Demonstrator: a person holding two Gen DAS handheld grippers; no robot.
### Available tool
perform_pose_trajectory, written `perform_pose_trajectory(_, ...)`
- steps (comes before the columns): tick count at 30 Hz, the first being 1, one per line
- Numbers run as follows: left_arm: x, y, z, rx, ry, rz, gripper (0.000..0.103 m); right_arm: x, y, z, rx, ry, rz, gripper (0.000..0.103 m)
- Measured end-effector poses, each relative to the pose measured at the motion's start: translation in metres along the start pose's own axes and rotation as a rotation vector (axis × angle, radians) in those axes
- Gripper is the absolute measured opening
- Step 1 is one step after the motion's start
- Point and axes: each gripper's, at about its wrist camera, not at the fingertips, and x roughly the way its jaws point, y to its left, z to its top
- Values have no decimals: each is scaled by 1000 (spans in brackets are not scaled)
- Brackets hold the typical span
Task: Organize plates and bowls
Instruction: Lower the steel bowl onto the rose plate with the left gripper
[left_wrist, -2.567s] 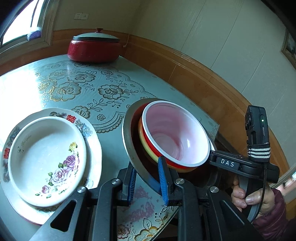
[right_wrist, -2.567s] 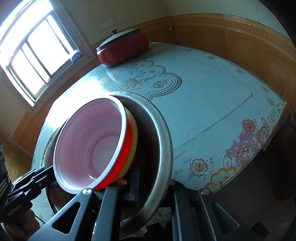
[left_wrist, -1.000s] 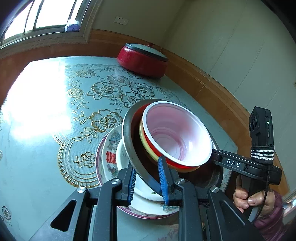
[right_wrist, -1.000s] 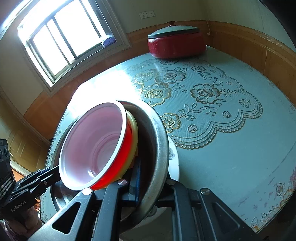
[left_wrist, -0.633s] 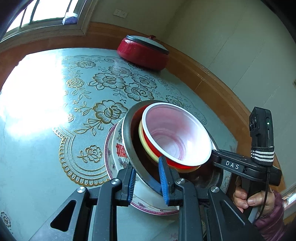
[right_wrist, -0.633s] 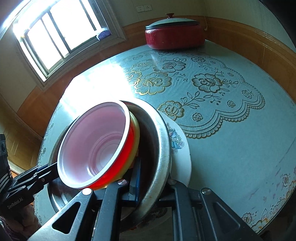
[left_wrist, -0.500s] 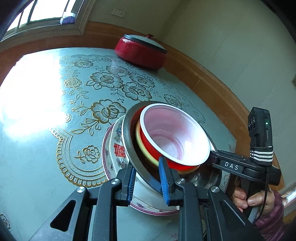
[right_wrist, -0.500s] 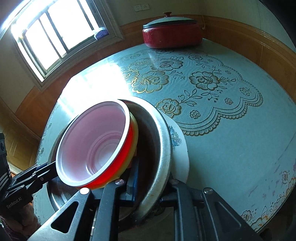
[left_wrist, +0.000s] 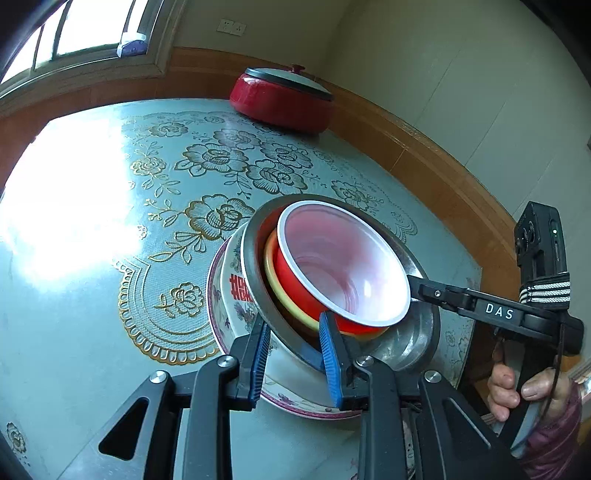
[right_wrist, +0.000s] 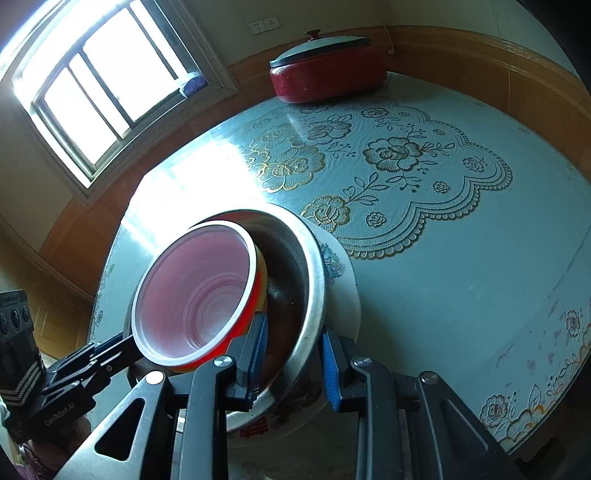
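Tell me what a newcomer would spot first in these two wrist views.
The nested stack: a red bowl with a white inside, on a yellow one, sits in a steel basin set on the flowered plates at the table's near edge. Both grippers straddle the basin's rim from opposite sides, the left gripper and right gripper both opening. A lidded red pot stands by the far wall.

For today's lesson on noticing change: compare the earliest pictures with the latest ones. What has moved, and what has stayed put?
The metal basin, with its red bowl, was carried from beside the floral plates onto them. Both grippers' jaws, left gripper and right gripper, are now opening around its rim. The red lidded pot stayed put.
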Motion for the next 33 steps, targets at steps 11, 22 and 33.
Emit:
perform_pose_trajectory(11, -3, 1, -1, 2, -3, 1, 28, 4, 5, -6, -28, -9, -27, 20)
perform_pose_trajectory(22, -4, -2, -1, 17, -8, 9, 28, 1, 7, -11, -22, -16, -43, 19)
perform_pose_trajectory(33, -6, -4, -4, 31, -13, 13, 28, -2, 12, -17, -15, -16, -59, 20)
